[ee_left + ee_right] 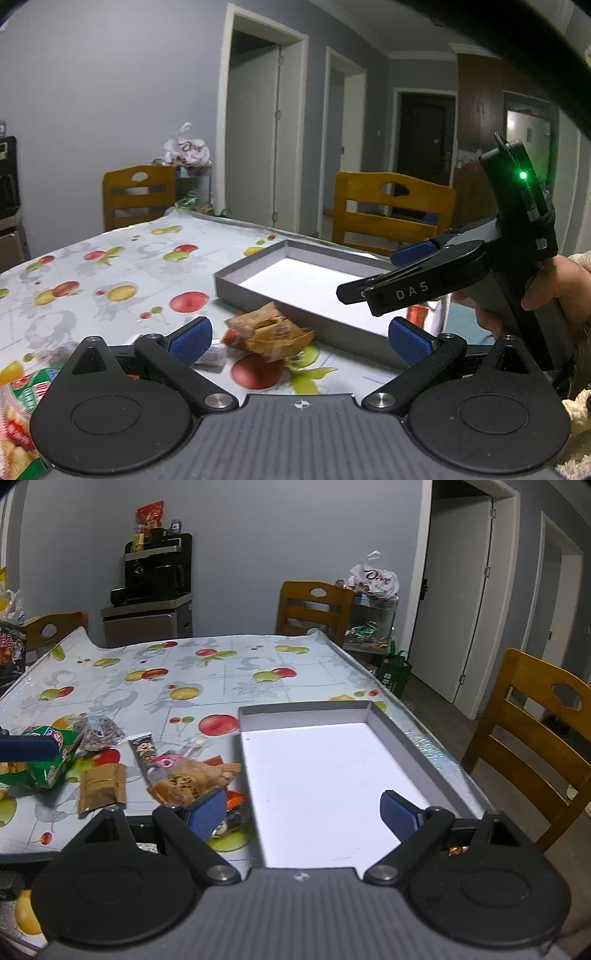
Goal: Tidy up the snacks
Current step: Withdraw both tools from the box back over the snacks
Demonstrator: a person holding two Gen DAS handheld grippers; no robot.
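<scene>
Both grippers hang spread and empty: the left gripper (299,339) over the snacks (184,775), the right gripper (303,812) above the grey box (424,760), snacks at its nine o'clock.

We count one grey tray (373,716) with a white floor on one fruit-print table (207,679). Beside the tray we count at least five snack packets: one green bag (51,753), one clear nut pouch (99,733), one brown sachet (101,788), one dark stick pack (144,755), one tan packet (192,777). Three wooden chairs (314,607) stand around.
</scene>
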